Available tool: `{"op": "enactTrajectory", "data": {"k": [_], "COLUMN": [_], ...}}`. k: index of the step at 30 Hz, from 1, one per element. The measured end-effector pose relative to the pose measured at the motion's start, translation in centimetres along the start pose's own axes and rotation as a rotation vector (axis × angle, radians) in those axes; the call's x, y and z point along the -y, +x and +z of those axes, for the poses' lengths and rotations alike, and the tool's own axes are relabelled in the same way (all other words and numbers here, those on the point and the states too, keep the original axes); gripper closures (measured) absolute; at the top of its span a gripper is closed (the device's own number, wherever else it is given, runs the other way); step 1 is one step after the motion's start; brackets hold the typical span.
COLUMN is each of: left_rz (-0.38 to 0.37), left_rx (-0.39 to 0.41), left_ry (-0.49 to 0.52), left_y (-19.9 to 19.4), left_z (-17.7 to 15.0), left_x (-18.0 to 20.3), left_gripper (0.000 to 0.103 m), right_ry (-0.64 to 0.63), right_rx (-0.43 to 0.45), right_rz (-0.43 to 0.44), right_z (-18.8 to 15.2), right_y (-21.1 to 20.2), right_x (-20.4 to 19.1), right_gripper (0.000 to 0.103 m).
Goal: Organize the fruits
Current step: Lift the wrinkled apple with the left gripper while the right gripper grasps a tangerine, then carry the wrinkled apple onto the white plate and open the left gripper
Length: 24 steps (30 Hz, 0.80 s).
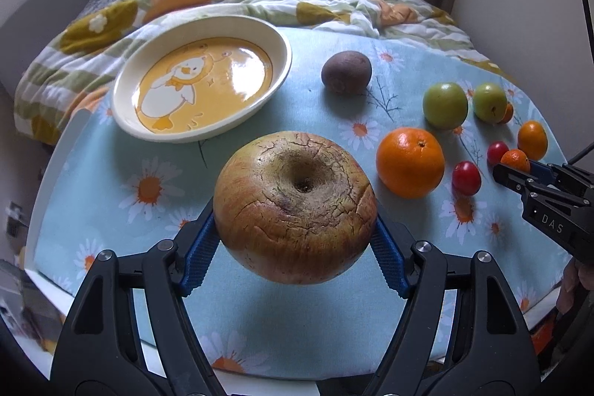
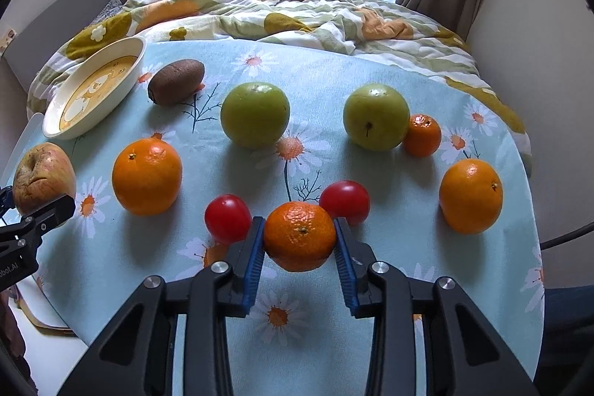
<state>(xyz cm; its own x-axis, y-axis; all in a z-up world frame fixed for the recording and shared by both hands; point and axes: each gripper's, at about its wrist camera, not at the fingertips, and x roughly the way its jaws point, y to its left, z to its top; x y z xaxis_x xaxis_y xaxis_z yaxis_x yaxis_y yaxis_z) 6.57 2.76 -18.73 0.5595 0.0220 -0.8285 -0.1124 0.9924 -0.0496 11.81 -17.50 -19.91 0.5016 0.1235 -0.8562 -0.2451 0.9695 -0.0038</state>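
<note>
Daisy-print tabletop carries scattered fruit beside an empty duck plate. Left gripper clamps the apple clear of the cloth, presumably bound for that plate. Right gripper pinches a small mandarin between two cherry tomatoes.

a cracked, russet apple fills the lower centre of the left view, stem pit up. a small mandarin sits at lower centre of the right view, between two red cherry tomatoes. upper left lies a brown kiwi.
</note>
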Motion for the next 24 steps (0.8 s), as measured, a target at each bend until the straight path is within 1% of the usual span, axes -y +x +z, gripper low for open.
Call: {"op": "enactTrajectory", "data": {"k": [3, 8, 12, 18, 24], "left_rz": [0.000, -0.018, -0.025, -0.045, -0.067], "left_rx": [0.040, 0.112, 0.147, 0.165, 0.134], "left_ry": [-0.006, -0.023, -0.013, 0.006, 0.035], "left_y": [-1.8, -4.9, -6.3, -6.0, -3.6], "left_z": [0.8, 3.2, 5.4, 8.8, 12.0], "left_x": [0.1, -0.3, -1.3, -3.9, -7.2], "left_gripper": [0.022, 0.022, 0.022, 0.022, 0.022], "right_ry": [-0.001, -0.014, -0.028, -0.012, 0.026], "right_rx": [0.013, 0.038, 0.060, 0.085, 0.093], "right_rz": [0.011, 0.035, 0.042, 0.059, 0.066], "right_z": [0.5, 1.9, 3.6, 6.7, 9.4], "right_y": [-1.1, -3.5, -4.9, -5.8, -4.9], "right_x": [0.1, -0.3, -1.4, -3.8, -6.9], "right_gripper": [0.070, 0.070, 0.070, 0.070, 0.070]}}
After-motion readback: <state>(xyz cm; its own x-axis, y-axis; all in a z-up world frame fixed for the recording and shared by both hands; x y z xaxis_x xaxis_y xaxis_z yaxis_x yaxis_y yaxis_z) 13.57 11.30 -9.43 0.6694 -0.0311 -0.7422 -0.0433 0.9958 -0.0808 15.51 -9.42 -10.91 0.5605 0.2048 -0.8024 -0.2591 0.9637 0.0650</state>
